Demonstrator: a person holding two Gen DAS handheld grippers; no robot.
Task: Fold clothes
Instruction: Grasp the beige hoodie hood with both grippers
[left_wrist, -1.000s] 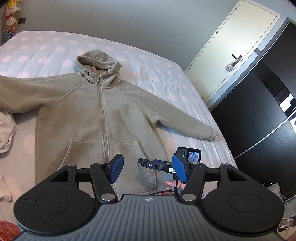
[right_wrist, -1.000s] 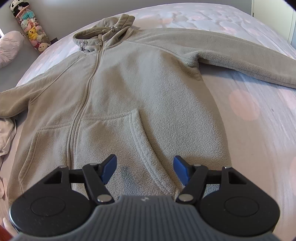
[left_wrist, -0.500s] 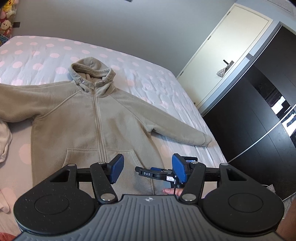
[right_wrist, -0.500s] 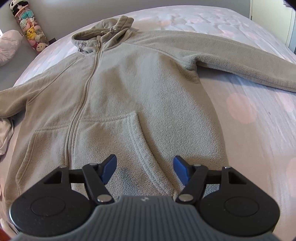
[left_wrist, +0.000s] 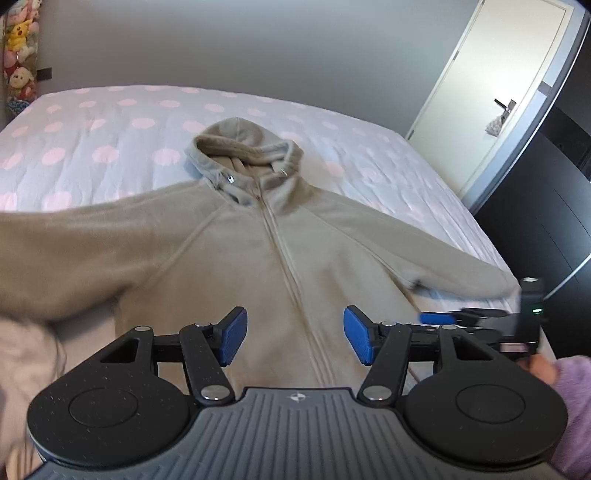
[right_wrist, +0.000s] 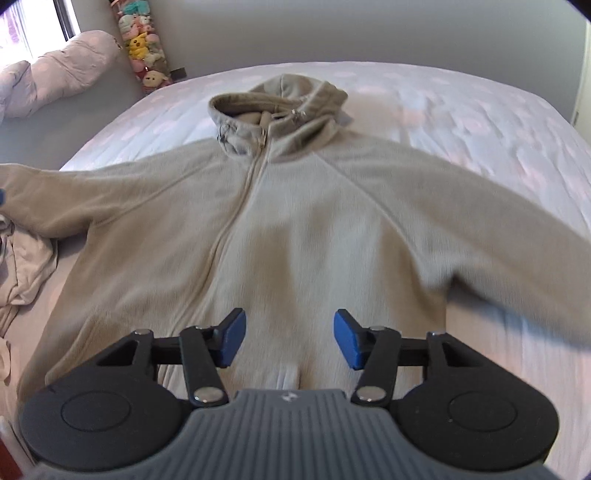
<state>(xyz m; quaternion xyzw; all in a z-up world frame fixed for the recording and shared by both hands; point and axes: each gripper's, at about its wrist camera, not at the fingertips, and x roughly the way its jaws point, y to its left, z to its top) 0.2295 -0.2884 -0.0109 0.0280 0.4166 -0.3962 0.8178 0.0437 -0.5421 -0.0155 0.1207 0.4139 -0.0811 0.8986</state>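
A beige zip-up fleece hoodie (left_wrist: 295, 251) (right_wrist: 295, 221) lies front up and spread flat on the bed, hood (left_wrist: 243, 147) at the far end and both sleeves stretched out sideways. My left gripper (left_wrist: 295, 339) hovers open over the lower front, the zip running between its blue pads (left_wrist: 232, 339) without touching them. My right gripper (right_wrist: 289, 341) hangs above the belly right of the zip. Its jaws are closing with only air between them. In the left wrist view it shows at the right edge (left_wrist: 443, 317), held by a hand in a purple sleeve (left_wrist: 569, 373).
The bed (left_wrist: 110, 129) has a pale cover with pink dots. A cream garment (right_wrist: 26, 266) lies crumpled left of the hoodie. Plush toys (right_wrist: 144, 48) and a rolled duvet (right_wrist: 55, 70) sit beyond the far left corner. A door (left_wrist: 509, 74) and black wardrobe (left_wrist: 554, 221) stand right.
Both grippers swept in over the hoodie. The left came down and across to the zip line, the right moved up from the hem and pocket to the belly. The right jaws narrowed slightly.
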